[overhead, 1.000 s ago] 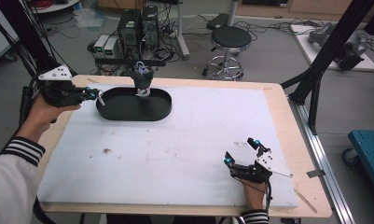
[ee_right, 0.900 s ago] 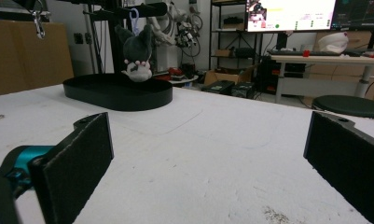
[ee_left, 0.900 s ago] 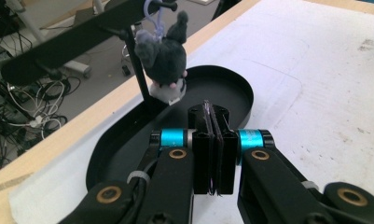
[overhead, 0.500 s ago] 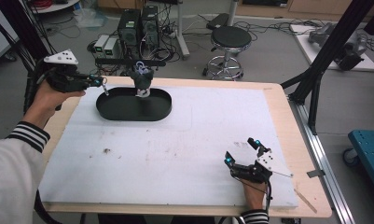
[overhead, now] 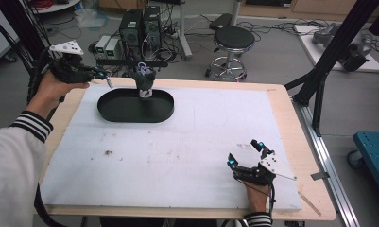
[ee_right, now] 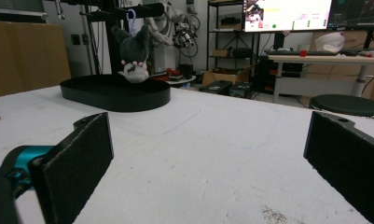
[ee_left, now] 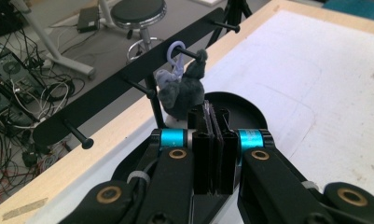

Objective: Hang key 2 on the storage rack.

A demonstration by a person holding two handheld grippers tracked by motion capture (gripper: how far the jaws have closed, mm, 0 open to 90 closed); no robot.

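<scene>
Your left claw [overhead: 103, 78] is raised above the far left corner of the worktop [overhead: 281, 99], its jaws pressed flat together with nothing visibly between them. Just ahead of it, in the left gripper view, a small grey plush toy [ee_left: 182, 91] hangs by a pale lilac loop [ee_left: 174, 50] from one peg of a black rack [ee_left: 128, 79] that runs along the worktop's far edge. The toy dangles over the far rim of a shallow black oval tray [overhead: 135, 106], so it would likely drop into the tray if slipped off the peg. The rack's other pegs look bare, leaving free room on either side of the toy. Your right claw [overhead: 246, 156] rests low near the near right corner of the white mat [overhead: 177, 151], well apart from the tray, with its jaws spread wide and empty, apparently parked out of the way. In the right gripper view the mat stretches open and unobstructed all the way to the tray. The mat stops short of the wooden border, and beyond the far edge are cables, equipment and a stool [overhead: 232, 40] on the floor, so reaching past the rack leaves little margin.
</scene>
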